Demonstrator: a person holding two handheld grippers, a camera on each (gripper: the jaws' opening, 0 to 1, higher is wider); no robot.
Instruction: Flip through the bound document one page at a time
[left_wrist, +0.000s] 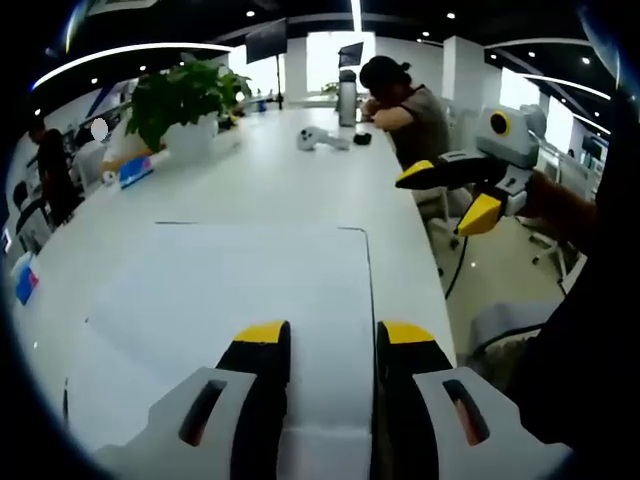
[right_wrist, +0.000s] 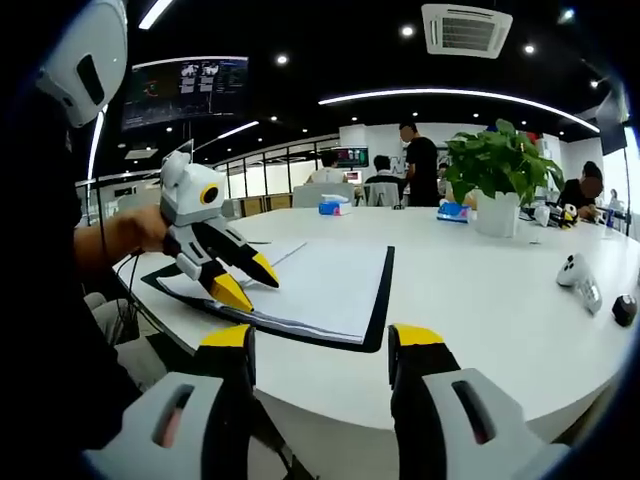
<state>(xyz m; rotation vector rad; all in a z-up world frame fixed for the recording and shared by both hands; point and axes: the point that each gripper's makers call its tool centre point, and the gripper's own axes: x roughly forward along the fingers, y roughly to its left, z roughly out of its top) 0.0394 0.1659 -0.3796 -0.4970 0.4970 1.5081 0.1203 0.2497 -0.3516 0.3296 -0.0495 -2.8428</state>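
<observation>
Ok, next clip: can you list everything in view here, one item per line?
Bound document: one, white pages on a black cover, open on the table's near edge.
Table: one, white, long.
Potted plant: one, green in a white pot, mid-table.
Controller: one, white, on the table past the plant.
Seated person: one, dark top, at the table's far side.
Ceiling unit: one, white.
Left gripper: grey and yellow, open, over the document.
Right gripper: grey and yellow, open, off the table edge.

A long white table (right_wrist: 480, 290) is seen, on which the open bound document (right_wrist: 320, 285) lies flat near the rounded end. Farther along it, a potted plant (right_wrist: 497, 175), a white controller (right_wrist: 578, 275), a small dark object (right_wrist: 625, 308) and a blue-and-white box (right_wrist: 333, 207) are placed.
</observation>
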